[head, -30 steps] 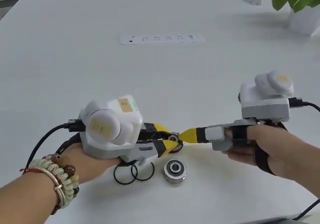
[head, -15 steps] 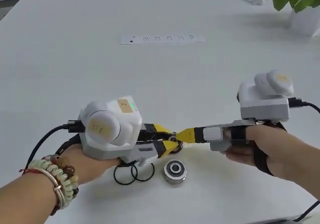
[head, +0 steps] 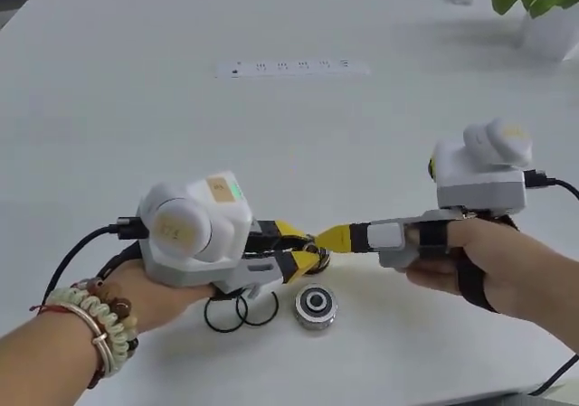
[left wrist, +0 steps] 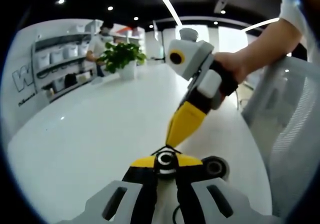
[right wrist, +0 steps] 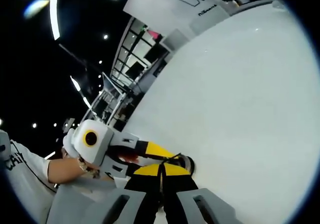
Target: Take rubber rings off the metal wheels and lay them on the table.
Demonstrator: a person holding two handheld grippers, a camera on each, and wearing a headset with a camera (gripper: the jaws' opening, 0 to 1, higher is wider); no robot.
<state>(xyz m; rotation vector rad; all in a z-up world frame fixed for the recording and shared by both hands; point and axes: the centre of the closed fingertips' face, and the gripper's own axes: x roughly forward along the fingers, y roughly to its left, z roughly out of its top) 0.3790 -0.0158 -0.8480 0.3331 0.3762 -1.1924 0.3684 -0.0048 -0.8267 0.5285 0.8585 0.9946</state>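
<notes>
Head view: L gripper (head: 304,250) clamps wheel (head: 317,259) over table (head: 181,126); R gripper (head: 326,240) tip touching it. Two loose rings (head: 241,314), spare wheel (head: 316,305) on table. L gripper view: jaws grip wheel. R gripper view: jaws pinch ring (right wrist: 169,157).

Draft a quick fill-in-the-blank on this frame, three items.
1. ____ loose rubber rings lie on the table.
2. In the head view, the bare metal wheel lies to their ____.
3. The left gripper clamps a second wheel; the right gripper is ____ on that wheel's rubber ring.
Answers: two; right; shut.
</notes>
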